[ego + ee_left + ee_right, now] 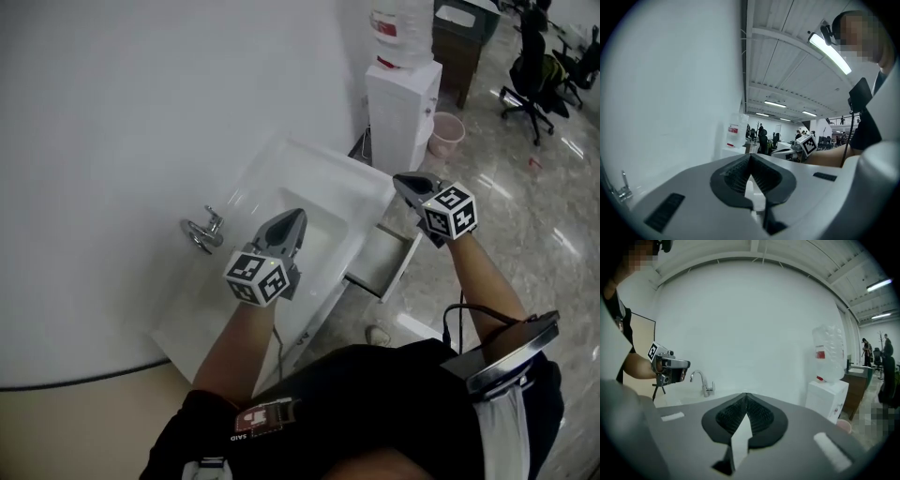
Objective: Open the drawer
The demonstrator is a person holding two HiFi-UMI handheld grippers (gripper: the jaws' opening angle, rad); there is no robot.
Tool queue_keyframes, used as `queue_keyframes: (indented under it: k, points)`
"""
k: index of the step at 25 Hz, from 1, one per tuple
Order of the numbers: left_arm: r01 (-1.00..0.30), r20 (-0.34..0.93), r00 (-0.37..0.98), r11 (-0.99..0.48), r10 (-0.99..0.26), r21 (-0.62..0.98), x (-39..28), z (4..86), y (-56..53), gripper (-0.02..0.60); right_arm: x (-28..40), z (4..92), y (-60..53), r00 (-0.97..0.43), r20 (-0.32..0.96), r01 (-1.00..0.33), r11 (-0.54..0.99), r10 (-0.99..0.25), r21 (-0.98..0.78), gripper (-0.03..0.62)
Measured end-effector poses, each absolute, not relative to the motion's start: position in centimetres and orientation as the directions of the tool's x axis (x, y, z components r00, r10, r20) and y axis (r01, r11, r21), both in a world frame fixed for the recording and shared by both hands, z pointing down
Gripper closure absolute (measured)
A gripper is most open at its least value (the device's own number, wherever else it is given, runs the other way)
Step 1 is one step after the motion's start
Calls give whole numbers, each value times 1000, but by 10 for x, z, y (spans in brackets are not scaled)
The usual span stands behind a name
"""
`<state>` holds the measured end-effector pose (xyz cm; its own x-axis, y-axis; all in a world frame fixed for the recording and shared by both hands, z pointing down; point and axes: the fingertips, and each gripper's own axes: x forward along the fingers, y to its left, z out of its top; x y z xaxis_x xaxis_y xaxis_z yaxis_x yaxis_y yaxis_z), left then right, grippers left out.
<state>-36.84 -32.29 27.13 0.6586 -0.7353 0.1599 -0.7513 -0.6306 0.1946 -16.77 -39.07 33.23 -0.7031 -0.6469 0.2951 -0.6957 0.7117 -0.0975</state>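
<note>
The drawer [382,264] stands pulled out right of the sink [323,164], mid-frame, so opening looks done. Your left gripper [293,221] and right gripper [403,182] hover above, both clenched on nothing; next, simply withdraw.

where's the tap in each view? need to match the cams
Head view: tap, left of centre, mid-height.
Left gripper view: tap, small, at the lower left edge.
Right gripper view: tap, left of centre, a little below mid-height.
Shared landmark: the white water dispenser, in all three.
</note>
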Motion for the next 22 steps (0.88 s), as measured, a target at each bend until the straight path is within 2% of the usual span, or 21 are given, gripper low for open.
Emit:
queue_keyframes:
  k: [11, 22]
  points:
    - [-929, 83, 361, -351, -929, 116, -538, 181, -288, 586, -333, 210, -416, -847, 223, -497, 868, -482, -13, 594]
    - [-991, 60, 83, -76, -995, 105, -713, 152, -162, 586, -509, 167, -363, -924, 209, -326, 945, -321, 7, 594]
